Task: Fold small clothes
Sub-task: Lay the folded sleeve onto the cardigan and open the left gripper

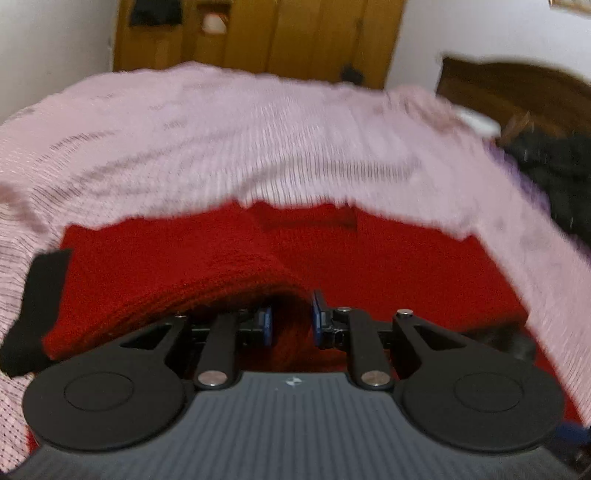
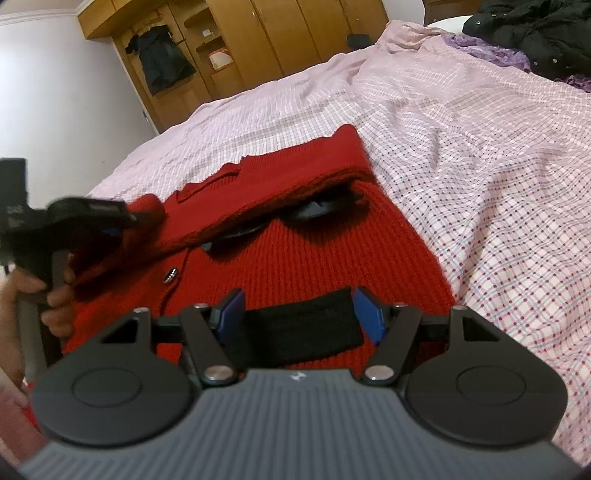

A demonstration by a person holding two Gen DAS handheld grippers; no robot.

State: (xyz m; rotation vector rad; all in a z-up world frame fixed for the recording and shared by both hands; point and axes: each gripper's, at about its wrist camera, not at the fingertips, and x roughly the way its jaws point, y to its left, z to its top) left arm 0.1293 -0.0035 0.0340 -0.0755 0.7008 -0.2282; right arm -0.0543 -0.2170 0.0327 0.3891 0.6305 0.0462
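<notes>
On the left, your left gripper (image 2: 122, 221) had its jaws pinching a fold of the red knitted cardigan (image 2: 295, 258); in the left wrist view the blue pads (image 1: 318, 314) stood close with red knit bunched between them. You held that edge lifted, probably to carry the side of the garment over its middle, which would explain the raised flap (image 2: 303, 184) running across the cardigan with a dark shadow beneath it. Your hand (image 2: 48, 295) gripped the tool's handle just beside the cardigan's edge.

The cardigan itself lay spread on the bed, on the pink checked sheet (image 2: 480, 184), button side up with a silver button (image 2: 170, 275) showing near the placket.

Further right, your right gripper (image 2: 299, 314) hovered low over the near hem with its jaws spread wide and holding nothing; a black band (image 2: 303, 332) on the knit lay between them. I judge it was placed to steady or pick up that hem.

Behind the bed stood a wooden wardrobe (image 2: 258, 37), its open compartment holding a hanging dark garment (image 2: 162, 62). A dark heap of clothes (image 2: 535, 33) lay at the far right.
</notes>
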